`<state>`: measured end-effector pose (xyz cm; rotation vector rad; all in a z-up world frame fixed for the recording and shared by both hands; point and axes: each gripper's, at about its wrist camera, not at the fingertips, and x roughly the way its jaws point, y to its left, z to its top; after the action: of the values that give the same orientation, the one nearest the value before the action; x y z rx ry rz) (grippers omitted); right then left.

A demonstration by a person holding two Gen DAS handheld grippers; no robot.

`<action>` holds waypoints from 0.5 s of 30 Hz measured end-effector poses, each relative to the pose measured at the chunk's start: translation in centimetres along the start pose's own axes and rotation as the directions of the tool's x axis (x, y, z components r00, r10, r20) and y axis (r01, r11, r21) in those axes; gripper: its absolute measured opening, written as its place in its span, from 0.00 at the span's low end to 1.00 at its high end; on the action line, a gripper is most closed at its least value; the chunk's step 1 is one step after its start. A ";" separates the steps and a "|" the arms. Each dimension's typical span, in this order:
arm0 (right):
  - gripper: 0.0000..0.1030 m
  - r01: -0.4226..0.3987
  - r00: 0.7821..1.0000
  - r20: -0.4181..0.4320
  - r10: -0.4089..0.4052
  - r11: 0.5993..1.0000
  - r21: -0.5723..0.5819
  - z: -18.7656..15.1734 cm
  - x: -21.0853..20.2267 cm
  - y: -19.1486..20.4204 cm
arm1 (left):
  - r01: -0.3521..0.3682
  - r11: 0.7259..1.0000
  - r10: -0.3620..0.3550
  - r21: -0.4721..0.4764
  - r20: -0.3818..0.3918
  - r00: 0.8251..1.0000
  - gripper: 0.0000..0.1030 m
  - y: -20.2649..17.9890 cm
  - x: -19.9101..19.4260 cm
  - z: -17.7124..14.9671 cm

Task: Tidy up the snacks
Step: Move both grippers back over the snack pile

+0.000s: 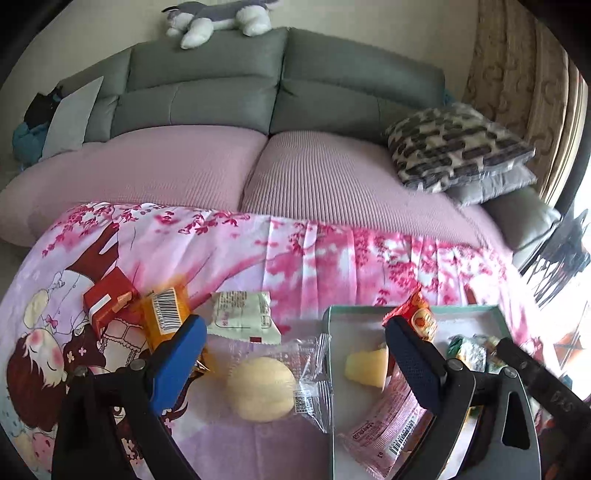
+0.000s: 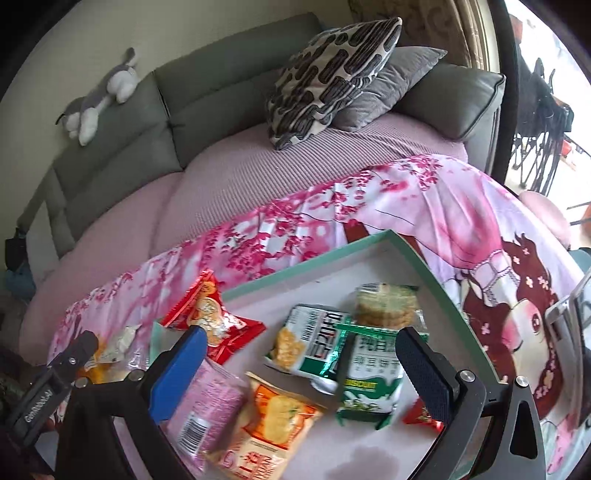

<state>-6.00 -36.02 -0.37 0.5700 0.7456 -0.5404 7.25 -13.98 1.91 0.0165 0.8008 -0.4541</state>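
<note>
In the left wrist view my left gripper (image 1: 297,350) is open, its blue and dark fingers either side of a pale bun in clear wrap (image 1: 260,387) that lies on the cloth beside the green-rimmed tray (image 1: 327,332). Left of the bun lie a red box (image 1: 107,306), an orange packet (image 1: 166,317) and a white packet (image 1: 243,314). In the right wrist view my right gripper (image 2: 303,369) is open over the tray (image 2: 303,266), above a green-and-white packet (image 2: 369,380). The tray also holds a red packet (image 2: 210,321), a cookie pack (image 2: 386,304), an orange packet (image 2: 273,417) and a pink packet (image 2: 207,406).
The table wears a pink cartoon-print cloth (image 1: 295,251). Behind it stands a grey sofa with a pink cover (image 1: 184,166), patterned cushions (image 1: 454,147) and a plush toy (image 1: 218,18). A yellow jelly cup (image 1: 365,363) sits in the tray. Chairs stand by the window (image 2: 539,122).
</note>
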 end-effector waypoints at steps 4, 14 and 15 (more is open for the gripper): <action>1.00 -0.022 0.999 -0.028 0.021 0.999 -0.029 -0.4 0.4 1.2 | -0.001 0.998 0.002 -0.060 0.001 1.000 0.95 2.1 -0.5 0.2; 1.00 -0.096 0.995 -0.047 0.093 0.992 -0.081 -1.2 0.4 4.9 | -0.042 0.984 0.036 -0.175 -0.035 0.999 0.95 8.0 -2.0 0.0; 1.00 -0.100 0.994 -0.046 0.096 0.991 -0.088 -1.2 0.4 5.3 | -0.057 0.983 0.053 -0.176 -0.030 0.998 0.95 8.5 -2.3 0.1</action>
<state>-3.01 -31.51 0.09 0.5320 0.7736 -0.4031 9.26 -5.42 2.26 -0.1207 0.8607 -0.3295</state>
